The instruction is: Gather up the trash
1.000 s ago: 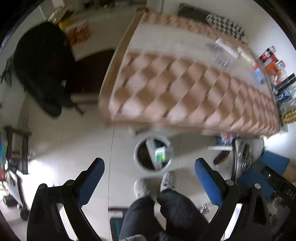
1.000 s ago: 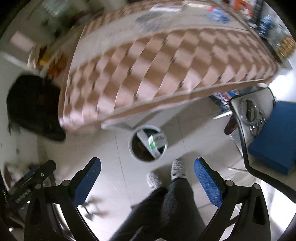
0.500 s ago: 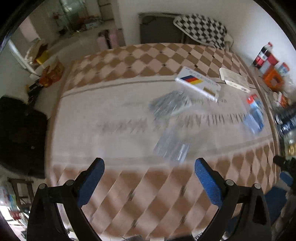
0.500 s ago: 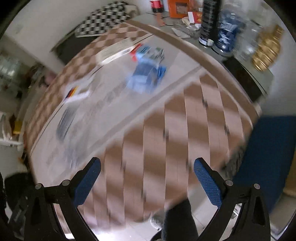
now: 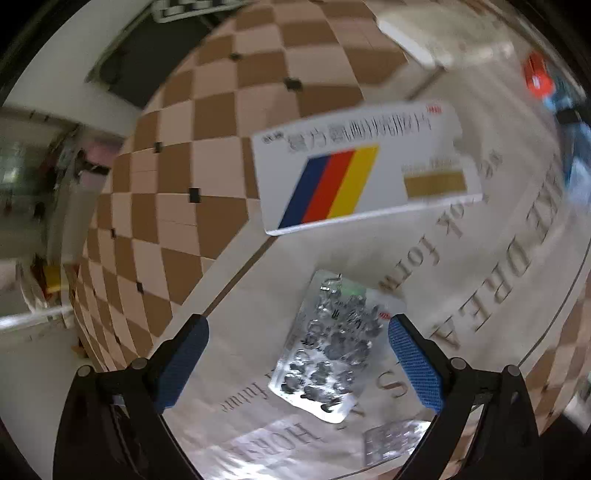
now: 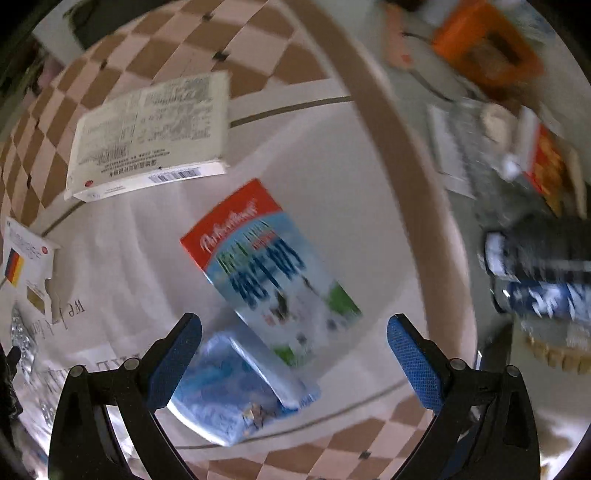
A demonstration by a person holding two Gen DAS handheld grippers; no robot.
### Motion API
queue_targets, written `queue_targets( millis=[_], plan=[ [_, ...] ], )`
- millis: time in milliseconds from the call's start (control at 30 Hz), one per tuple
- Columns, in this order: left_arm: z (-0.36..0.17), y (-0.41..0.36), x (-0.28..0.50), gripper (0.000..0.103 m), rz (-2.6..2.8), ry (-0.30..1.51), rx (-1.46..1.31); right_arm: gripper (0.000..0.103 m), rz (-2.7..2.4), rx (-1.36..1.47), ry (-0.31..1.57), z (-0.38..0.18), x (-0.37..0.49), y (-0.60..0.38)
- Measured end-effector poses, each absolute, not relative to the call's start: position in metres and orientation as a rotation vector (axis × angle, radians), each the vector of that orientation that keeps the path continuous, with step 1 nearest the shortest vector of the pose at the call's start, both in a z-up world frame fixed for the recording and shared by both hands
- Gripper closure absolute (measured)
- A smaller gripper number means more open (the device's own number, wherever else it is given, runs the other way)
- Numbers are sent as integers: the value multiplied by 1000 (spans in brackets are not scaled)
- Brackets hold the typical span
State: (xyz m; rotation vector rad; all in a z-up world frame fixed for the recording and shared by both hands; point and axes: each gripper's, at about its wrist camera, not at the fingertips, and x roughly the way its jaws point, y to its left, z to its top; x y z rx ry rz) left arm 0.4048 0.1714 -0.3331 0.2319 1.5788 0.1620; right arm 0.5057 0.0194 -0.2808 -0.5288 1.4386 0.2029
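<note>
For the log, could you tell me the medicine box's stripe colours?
Blue, red and yellow diagonal stripes, clearest in the left wrist view.

1. A table point(image 5: 207, 122) fills most of both views, under a cloth of brown and pale checks point(image 5: 155, 236).
2. A pale middle panel of the cloth point(image 5: 491, 266) carries printed lettering, partly blurred.
3. In the left wrist view a white wall point(image 5: 66, 62) stands at 10 o'clock, with a dark piece of furniture point(image 5: 136, 59) against it.
4. A black-and-white checked cloth point(image 5: 188, 7) lies at 12 o'clock.
5. Daylight glares off the panel at 6 o'clock.
6. At 9 o'clock the room is too blurred to tell.
</note>
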Motion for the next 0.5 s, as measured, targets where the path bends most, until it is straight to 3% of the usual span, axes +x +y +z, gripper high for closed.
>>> queue_targets(
  millis=[200,267,500],
  plan=[
    [-346,164,398,5,44,1630,259,3,270,-532,1451,-295,521,35],
    [-352,163,396,16,38,1646,242,7,293,-529,1452,-295,527,37],
    [-354,166,402,16,58,1648,151,8,338,-525,1469,-292,532,38]
  ],
)
